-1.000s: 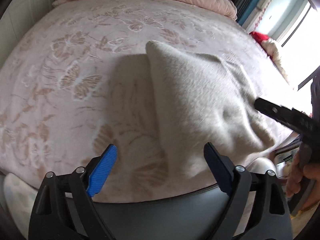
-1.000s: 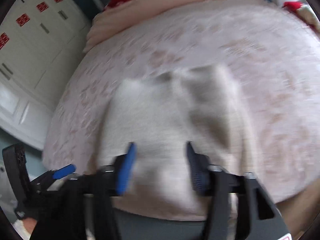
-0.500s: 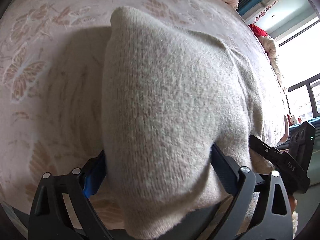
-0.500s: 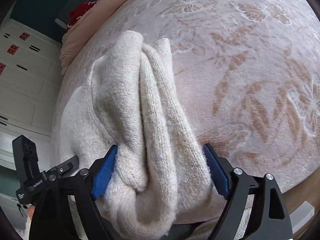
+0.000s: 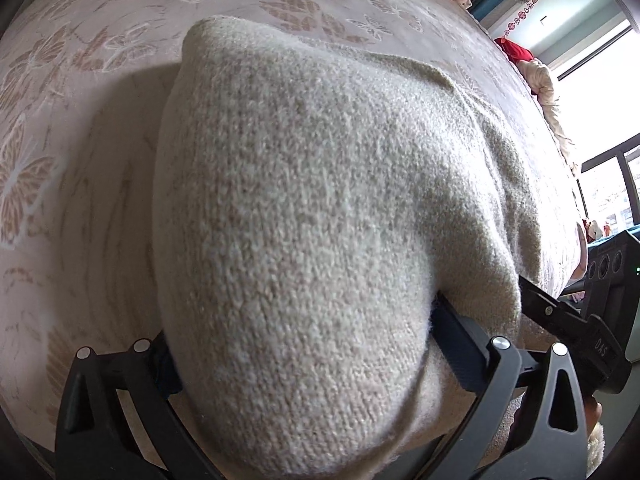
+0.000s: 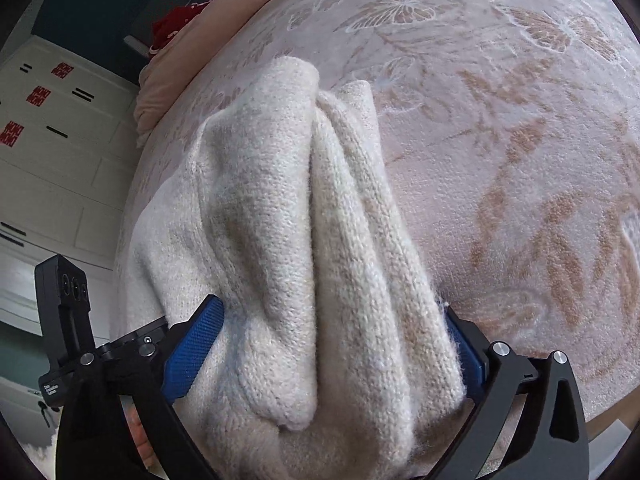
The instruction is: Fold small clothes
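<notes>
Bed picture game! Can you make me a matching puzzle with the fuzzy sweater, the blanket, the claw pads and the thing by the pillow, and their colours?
Things:
1. knitted sweater
2. bed blanket
3. pads of the right claw
4. cloth by the pillow

Colours:
A. blue
B. red
C. cream
D. pale pink with tan butterflies

Pairs: 1-C, 2-D, 3-A, 4-B

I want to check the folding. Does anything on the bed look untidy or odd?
Yes. In the right wrist view the knitted sweater is bunched into long ridges between the right gripper's open jaws, not flat on the bedspread.
</notes>
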